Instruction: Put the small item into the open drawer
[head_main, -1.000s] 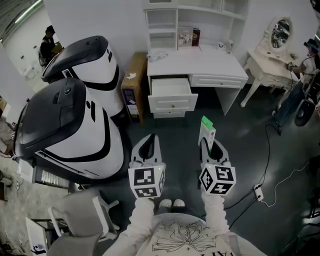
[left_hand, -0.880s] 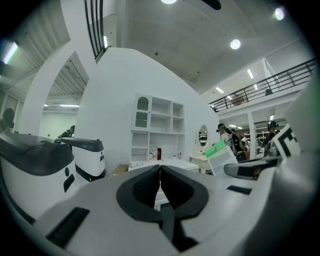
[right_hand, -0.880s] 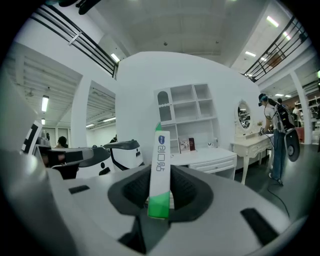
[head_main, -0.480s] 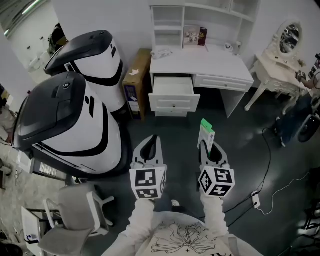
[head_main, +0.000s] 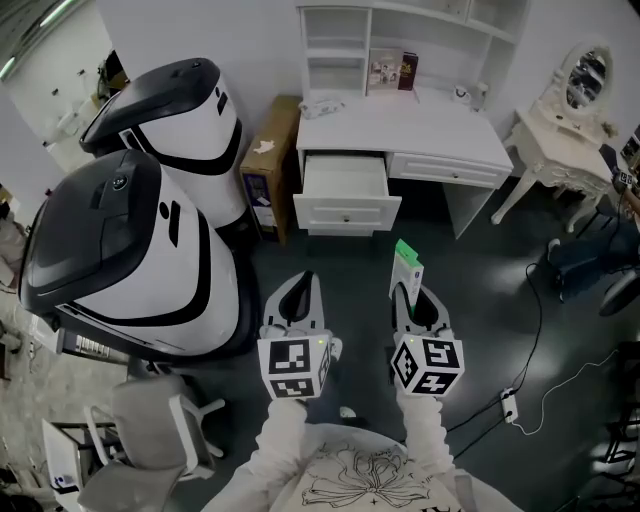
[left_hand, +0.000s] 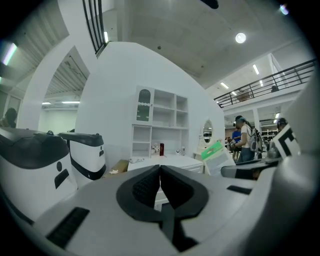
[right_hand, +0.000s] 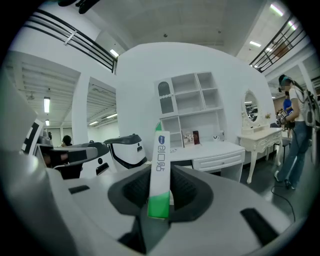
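one small box (right_hand: 160, 165) clamped upright in right hand-held gripper (head_main: 414, 298), drawer (head_main: 345, 180) ahead

Open drawer (head_main: 345, 178) in left side of desk (head_main: 430, 125), box (head_main: 266, 160) left of it, dressing table (head_main: 550, 140) at right

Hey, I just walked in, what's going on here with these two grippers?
A person stands on the dark floor facing a white desk, with a gripper in each hand. The right gripper is clamped on a slim green-and-white box, held upright. The left gripper is shut with nothing in it. The desk's left drawer stands pulled open, but the box is not there yet: it is well short of the desk.
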